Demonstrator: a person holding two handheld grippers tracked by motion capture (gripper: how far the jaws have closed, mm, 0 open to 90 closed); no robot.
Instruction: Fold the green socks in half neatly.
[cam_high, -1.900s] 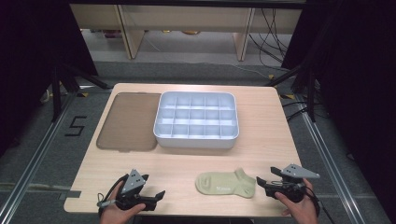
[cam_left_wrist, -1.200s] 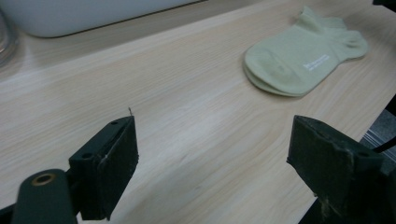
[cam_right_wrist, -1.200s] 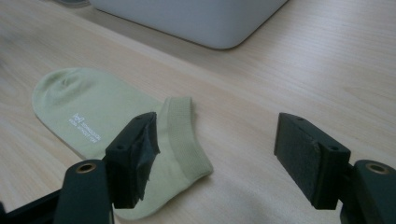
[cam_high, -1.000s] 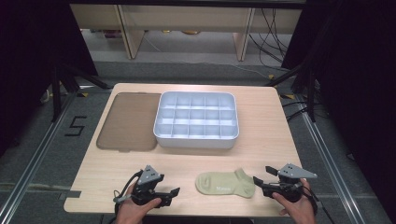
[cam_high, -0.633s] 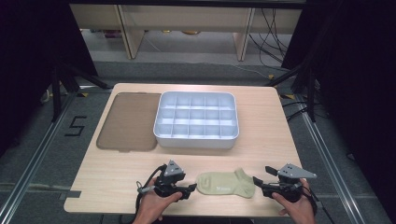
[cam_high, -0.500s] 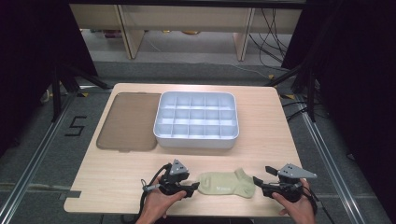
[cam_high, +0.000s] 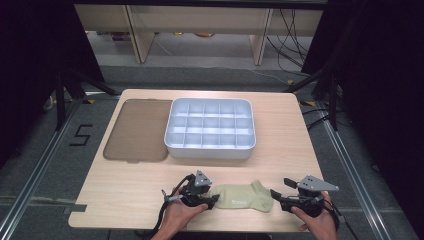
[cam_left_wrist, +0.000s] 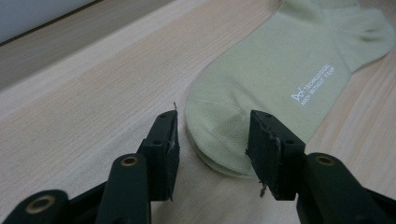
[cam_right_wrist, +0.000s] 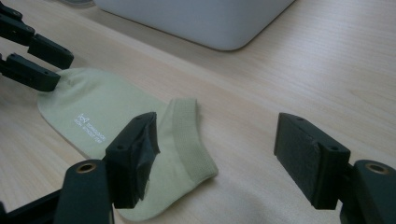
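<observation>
A pale green ankle sock (cam_high: 241, 196) lies flat near the table's front edge, toe to the left and cuff to the right. My left gripper (cam_high: 210, 200) is open at the toe; in the left gripper view the sock's toe (cam_left_wrist: 219, 126) sits between the two black jaws, with small gaps on both sides. My right gripper (cam_high: 276, 196) stands open just right of the cuff. In the right gripper view the sock's cuff (cam_right_wrist: 187, 140) lies by the left jaw, and the left gripper (cam_right_wrist: 32, 56) shows at the far toe end.
A white tray (cam_high: 210, 148) divided into several compartments stands mid-table behind the sock. A flat brown lid (cam_high: 136, 130) lies to its left. Bare wood (cam_high: 115, 190) stretches left of the left gripper, with the table's front edge close under both hands.
My left gripper has travelled right along the front of the table, from the left side up to the sock's toe. The right gripper and the sock have stayed put.
</observation>
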